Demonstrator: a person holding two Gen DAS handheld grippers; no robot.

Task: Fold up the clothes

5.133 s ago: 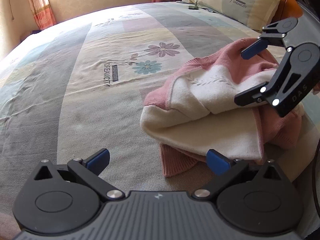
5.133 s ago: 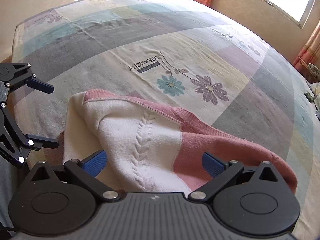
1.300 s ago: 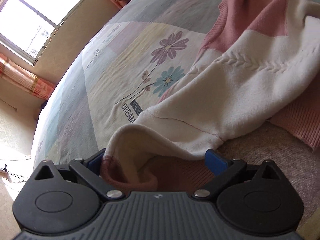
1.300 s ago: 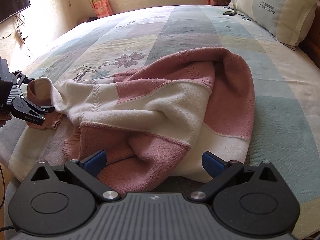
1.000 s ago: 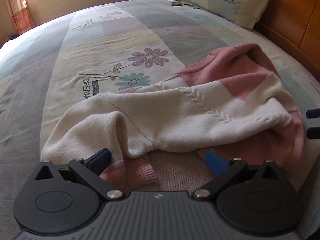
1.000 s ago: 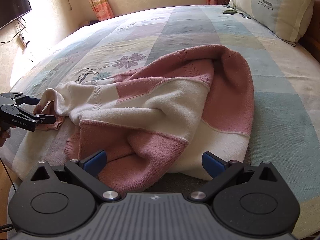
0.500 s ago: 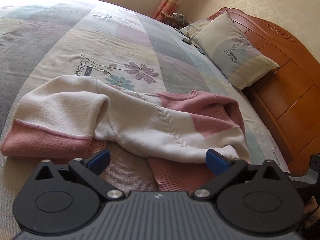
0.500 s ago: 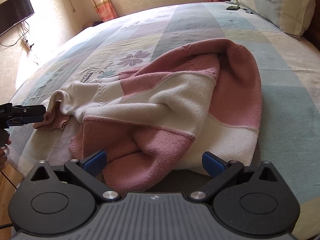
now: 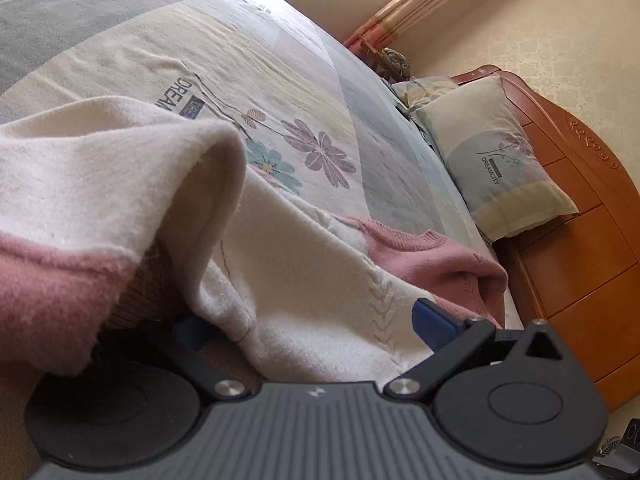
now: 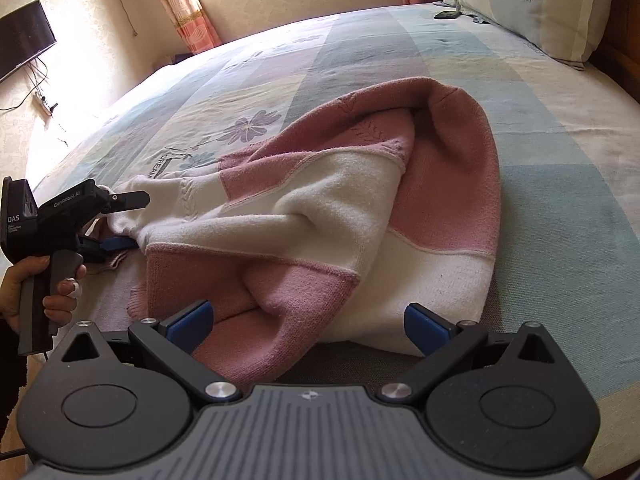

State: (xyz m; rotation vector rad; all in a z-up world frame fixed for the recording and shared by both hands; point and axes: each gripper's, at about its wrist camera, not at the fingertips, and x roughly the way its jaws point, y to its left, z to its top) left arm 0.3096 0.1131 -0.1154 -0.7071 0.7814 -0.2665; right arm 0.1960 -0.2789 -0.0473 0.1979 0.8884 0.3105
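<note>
The pink and cream sweater point(image 10: 344, 216) lies crumpled on the near part of the bed point(image 10: 560, 184), its pink hem closest to the right gripper and its cream sleeve trailing off to the left. The bed carries a pale patchwork cover printed with flowers point(image 9: 320, 156).

The left gripper point(image 9: 312, 326) has moved in close since half a second ago. Then it hung back with the whole sweater spread in front of it; now the cream sleeve point(image 9: 120, 184) with its pink cuff fills the left of its view and droops over its left finger. In the right wrist view the left gripper point(image 10: 130, 220) shows at the left edge, one finger above the cream fabric and one below it, so its jaws are spread wide around the sleeve end and have not closed on it. The left hand point(image 10: 36, 288) grips its handle.

The right gripper point(image 10: 306, 322) has barely shifted. Its jaws are spread wide and hold nothing, with the pink hem fold lying between and just beyond its blue pads point(image 10: 192, 322).

A pillow point(image 9: 500, 160) rests at the far right against the wooden headboard point(image 9: 580, 220). A striped curtain point(image 10: 180, 4) hangs by the window at the far wall, and a dark screen point(image 10: 22, 40) is mounted on the left wall.
</note>
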